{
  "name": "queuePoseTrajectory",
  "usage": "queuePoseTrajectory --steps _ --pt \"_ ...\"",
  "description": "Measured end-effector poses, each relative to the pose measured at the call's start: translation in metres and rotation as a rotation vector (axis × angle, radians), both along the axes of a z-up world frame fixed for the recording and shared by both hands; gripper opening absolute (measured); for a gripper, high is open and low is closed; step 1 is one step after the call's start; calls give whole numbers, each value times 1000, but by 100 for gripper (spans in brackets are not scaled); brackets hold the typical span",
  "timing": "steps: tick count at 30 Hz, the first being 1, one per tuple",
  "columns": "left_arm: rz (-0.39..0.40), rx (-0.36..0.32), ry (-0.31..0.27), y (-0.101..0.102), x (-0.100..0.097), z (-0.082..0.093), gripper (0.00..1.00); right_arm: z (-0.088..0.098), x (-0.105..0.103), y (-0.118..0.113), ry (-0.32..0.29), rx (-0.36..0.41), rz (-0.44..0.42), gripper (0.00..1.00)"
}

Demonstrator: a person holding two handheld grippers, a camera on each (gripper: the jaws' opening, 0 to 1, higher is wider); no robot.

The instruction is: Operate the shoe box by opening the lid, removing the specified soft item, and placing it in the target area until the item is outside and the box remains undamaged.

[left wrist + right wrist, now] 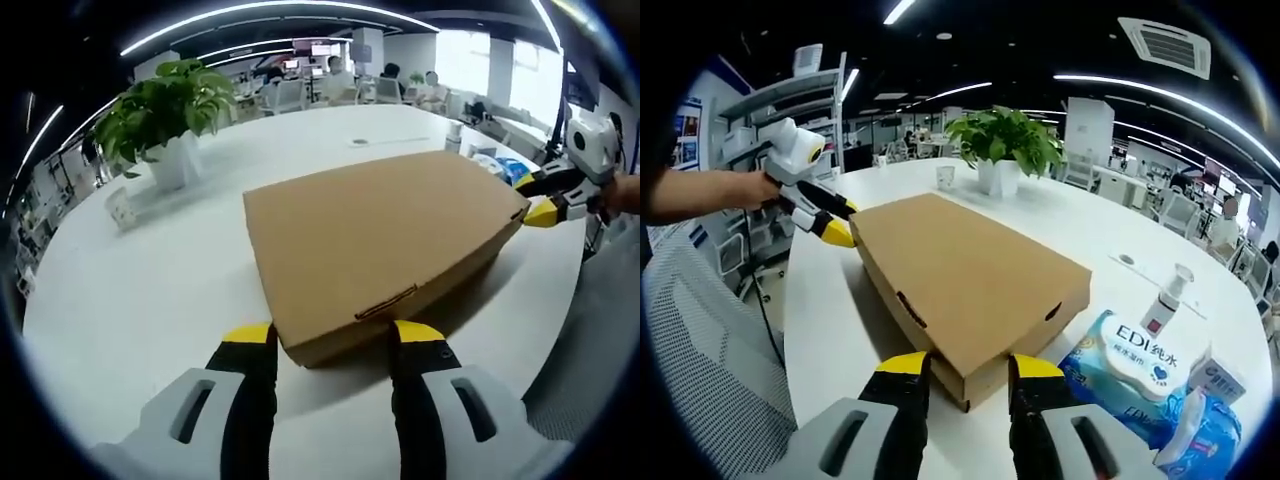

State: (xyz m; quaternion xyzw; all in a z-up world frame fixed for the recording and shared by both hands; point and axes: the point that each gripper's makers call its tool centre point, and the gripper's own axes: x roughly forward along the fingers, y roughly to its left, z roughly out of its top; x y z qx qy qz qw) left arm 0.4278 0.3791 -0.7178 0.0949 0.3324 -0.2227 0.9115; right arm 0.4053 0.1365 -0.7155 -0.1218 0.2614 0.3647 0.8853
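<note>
A closed brown cardboard shoe box [380, 240] lies flat on the white table [150, 290], lid down with its tab slot facing me. My left gripper [332, 342] is open, its yellow-tipped jaws straddling the box's near corner. The right gripper [538, 197] comes in from the right at the box's far corner, jaws apart. In the right gripper view the same box [970, 275] runs away from me. My right gripper [970, 372] stands open around its near corner, and the left gripper [832, 222], held by a hand, sits at the opposite corner. The soft item is hidden inside.
A potted green plant [165, 115] stands at the back of the table, with a small white cube [121, 208] beside it. A wet-wipes pack [1130, 365], a spray bottle [1165, 305] and a small carton [1218, 380] lie right of the box. A mesh chair [700, 360] is alongside.
</note>
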Motion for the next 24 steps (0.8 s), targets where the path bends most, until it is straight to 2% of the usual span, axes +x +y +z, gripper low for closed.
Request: queuePoseTrajectory --steps 15,24 --pt "8 -31 18 0 42 -1 43 -1 42 -1 3 -8 -21 28" --pt "-4 -28 32 -5 61 -2 43 -4 61 -4 11 -32 -28 27"
